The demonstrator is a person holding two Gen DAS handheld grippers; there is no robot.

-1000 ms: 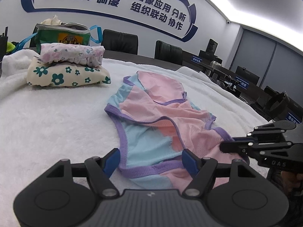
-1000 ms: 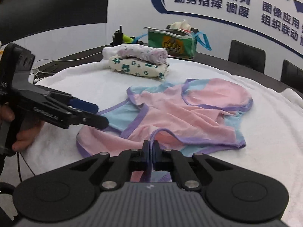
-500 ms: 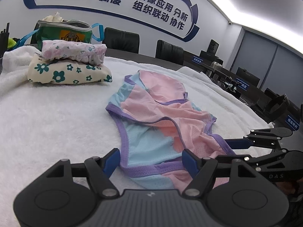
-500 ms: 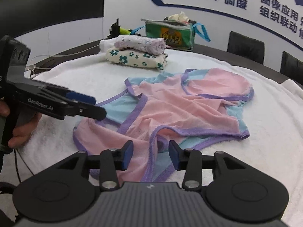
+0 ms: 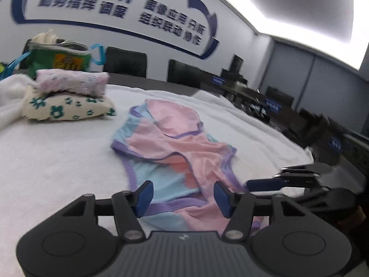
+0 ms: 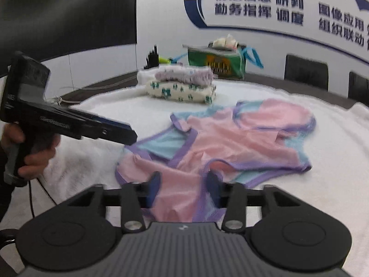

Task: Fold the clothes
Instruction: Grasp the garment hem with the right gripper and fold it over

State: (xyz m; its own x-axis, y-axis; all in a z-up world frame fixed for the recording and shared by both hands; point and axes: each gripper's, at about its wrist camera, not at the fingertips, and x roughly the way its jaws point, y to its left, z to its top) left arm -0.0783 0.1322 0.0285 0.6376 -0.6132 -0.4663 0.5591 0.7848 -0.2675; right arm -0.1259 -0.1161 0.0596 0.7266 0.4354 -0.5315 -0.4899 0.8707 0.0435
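A pink and light-blue garment [image 5: 180,152] with purple trim lies crumpled on the white towel [image 5: 57,161]. My left gripper [image 5: 183,198] hovers over its near purple hem. Its jaws are closing, with the hem between the blue pads and a gap on both sides. In the right wrist view the same garment [image 6: 230,143] spreads ahead of my right gripper [image 6: 183,190]. These jaws are also closing, astride pink cloth that the blurred pads do not pinch. The right gripper [image 5: 265,184] reaches in from the right and the left gripper [image 6: 129,136], held by a hand, from the left.
Two folded floral garments [image 5: 69,99] are stacked at the far left of the towel, with a green bag [image 5: 60,57] behind them. Black chairs [image 5: 125,61] line the far table edge. The same stack [image 6: 182,85] and bag [image 6: 216,60] appear in the right wrist view.
My right gripper, shut on the purple hem a second ago, let it go, opened and is narrowing again. The left jaws have come closer together. The garment's near edge has settled onto the towel.
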